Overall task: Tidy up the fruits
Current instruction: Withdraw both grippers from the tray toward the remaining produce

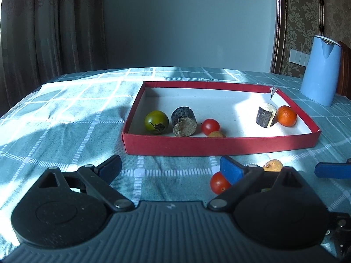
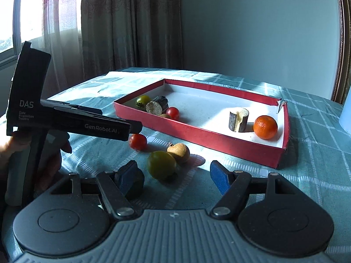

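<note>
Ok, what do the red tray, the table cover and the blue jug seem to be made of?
Red tray: looks like cardboard, matte red outside, white inside; one far corner is torn and bent.
Table cover: woven fabric, probably cotton, teal with white checks; it creases and wrinkles softly.
Blue jug: likely plastic, smooth with a slight sheen; coated metal can't be ruled out.

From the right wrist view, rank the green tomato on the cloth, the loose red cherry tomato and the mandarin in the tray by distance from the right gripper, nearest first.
1. Green tomato, just ahead of the right gripper, on the cloth.
2. Red cherry tomato, farther back left, beside the left gripper's tip.
3. Mandarin, in the red tray's right end.
</note>
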